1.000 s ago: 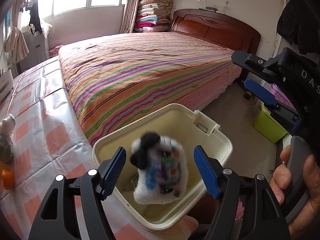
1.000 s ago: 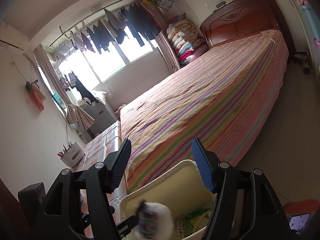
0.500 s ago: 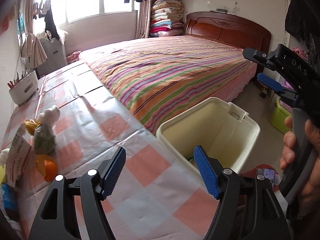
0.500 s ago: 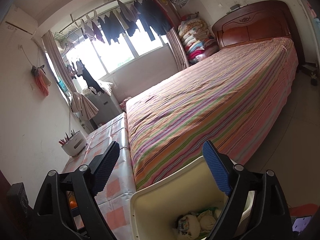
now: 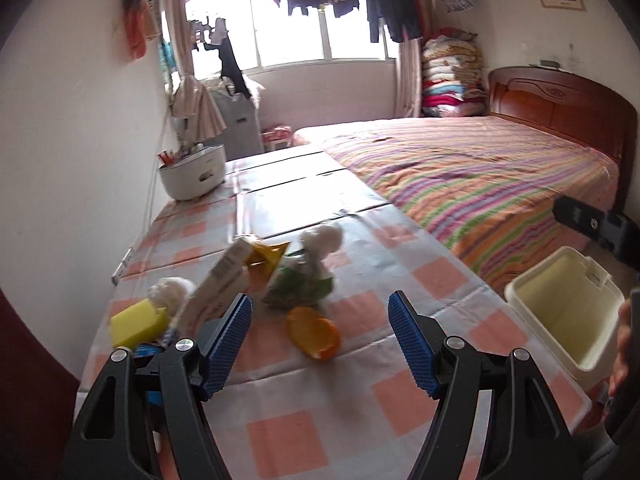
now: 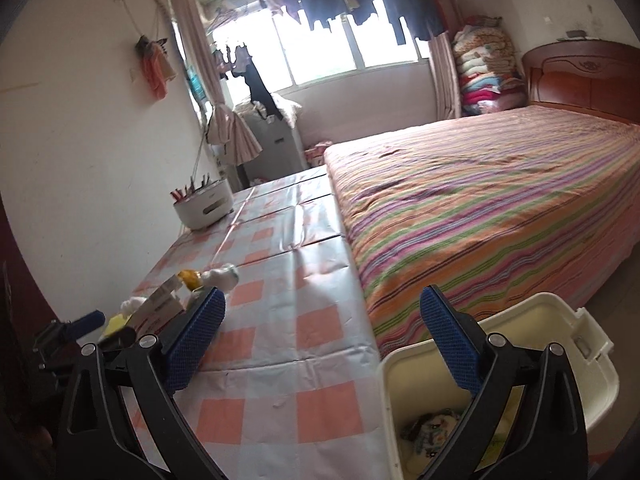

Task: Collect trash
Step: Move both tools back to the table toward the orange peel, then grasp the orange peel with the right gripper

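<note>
Hovering L gripper (image 5: 320,336) wide, empty | orange peel (image 5: 314,332) betw pads | R gripper (image 6: 322,332) wide, empty

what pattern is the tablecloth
Pink-orange and white checks on the tablecloth, clearest in the left wrist view.

- Cream bin (image 5: 560,312), open-topped, stands off the bench's edge at 4 o'clock, crumpled wrappers (image 6: 436,436) inside.
- Orange cup (image 5: 314,332) lies tipped at centre.
- Green bag (image 5: 300,284), white wads (image 5: 324,238), yellow block (image 5: 136,322) and carton (image 5: 224,280) cluster toward 10 o'clock.
</note>
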Demonstrator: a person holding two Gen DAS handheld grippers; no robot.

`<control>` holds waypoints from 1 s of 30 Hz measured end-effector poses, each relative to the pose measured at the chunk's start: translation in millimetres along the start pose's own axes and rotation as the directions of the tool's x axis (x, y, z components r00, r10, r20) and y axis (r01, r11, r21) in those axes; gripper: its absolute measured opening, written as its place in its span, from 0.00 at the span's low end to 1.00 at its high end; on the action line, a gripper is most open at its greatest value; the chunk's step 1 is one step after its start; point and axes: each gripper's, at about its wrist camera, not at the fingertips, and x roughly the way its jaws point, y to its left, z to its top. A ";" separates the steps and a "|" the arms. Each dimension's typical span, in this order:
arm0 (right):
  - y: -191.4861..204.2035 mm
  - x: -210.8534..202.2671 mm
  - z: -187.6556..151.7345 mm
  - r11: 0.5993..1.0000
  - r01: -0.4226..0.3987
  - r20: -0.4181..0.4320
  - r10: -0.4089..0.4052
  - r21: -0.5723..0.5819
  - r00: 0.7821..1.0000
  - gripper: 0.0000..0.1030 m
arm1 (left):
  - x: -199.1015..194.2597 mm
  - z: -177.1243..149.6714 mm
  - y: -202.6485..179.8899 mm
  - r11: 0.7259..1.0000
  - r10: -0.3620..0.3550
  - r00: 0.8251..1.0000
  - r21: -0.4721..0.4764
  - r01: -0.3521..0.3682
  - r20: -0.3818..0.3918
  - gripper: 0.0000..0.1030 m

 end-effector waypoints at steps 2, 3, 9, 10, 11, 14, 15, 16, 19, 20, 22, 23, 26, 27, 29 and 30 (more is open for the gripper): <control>16.8 7.1 -4.1 0.999 -0.026 -0.022 0.025 -0.037 0.999 0.93 | 0.0 -2.5 33.4 0.998 0.041 0.999 -0.056 -0.042 -0.009 0.67; 24.0 10.1 -5.2 0.998 -0.042 -0.032 0.040 -0.056 0.999 0.93 | -0.8 -4.5 49.0 0.995 0.056 0.998 -0.080 -0.057 -0.014 0.67; 67.1 43.2 -17.4 0.980 -0.137 -0.140 0.117 -0.145 0.983 0.94 | -3.7 -31.0 128.3 0.974 0.069 0.994 -0.211 -0.086 -0.085 0.67; 72.3 48.8 -18.9 0.977 -0.147 -0.158 0.123 -0.154 0.980 0.94 | -3.4 -35.6 138.3 0.971 0.041 0.994 -0.232 -0.063 -0.100 0.67; 79.1 60.2 -21.3 0.972 -0.161 -0.188 0.128 -0.171 0.974 0.94 | -3.8 -40.2 145.2 0.968 0.020 0.994 -0.248 -0.047 -0.108 0.67; 96.6 80.2 -24.8 0.959 -0.180 -0.229 0.129 -0.217 0.965 0.94 | -5.2 -49.4 156.9 0.962 0.008 0.992 -0.269 -0.042 -0.127 0.67; 104.0 87.7 -26.1 0.951 -0.194 -0.245 0.134 -0.239 0.960 0.94 | -6.2 -51.4 158.4 0.964 0.015 0.992 -0.261 -0.049 -0.128 0.67; 109.9 92.8 -27.6 0.946 -0.200 -0.254 0.134 -0.255 0.958 0.94 | -7.1 -53.2 159.3 0.966 0.023 0.991 -0.253 -0.056 -0.130 0.67; 126.5 108.8 -36.4 0.929 -0.239 -0.300 0.152 -0.282 0.942 0.94 | -9.5 -56.7 161.8 0.968 0.030 0.990 -0.243 -0.063 -0.134 0.67; 129.3 112.3 -39.1 0.926 -0.245 -0.312 0.152 -0.286 0.938 0.94 | -10.1 -57.0 162.6 0.968 0.026 0.990 -0.244 -0.060 -0.137 0.67; 139.9 122.0 -47.7 0.915 -0.272 -0.353 0.159 -0.298 0.922 0.93 | -11.5 -58.5 165.1 0.967 0.026 0.990 -0.246 -0.061 -0.141 0.67; 143.9 125.3 -50.7 0.911 -0.269 -0.361 0.148 -0.311 0.921 0.93 | -11.5 -59.2 166.5 0.967 0.028 0.989 -0.247 -0.063 -0.145 0.67; 153.7 135.9 -58.9 0.903 -0.267 -0.393 0.123 -0.336 0.911 0.93 | -9.0 -60.4 170.3 0.964 0.037 0.986 -0.253 -0.078 -0.162 0.67; 154.6 139.3 -60.4 0.906 -0.262 -0.402 0.115 -0.333 0.908 0.93 | -8.2 -61.5 171.5 0.963 0.038 0.985 -0.256 -0.081 -0.168 0.67; 154.8 149.2 -64.0 0.912 -0.259 -0.431 0.103 -0.320 0.896 0.90 | -7.3 -62.9 173.2 0.961 0.035 0.984 -0.264 -0.082 -0.177 0.67; 155.1 153.0 -65.1 0.913 -0.254 -0.440 0.094 -0.319 0.893 0.87 | -6.9 -63.4 173.4 0.961 0.033 0.983 -0.266 -0.081 -0.181 0.67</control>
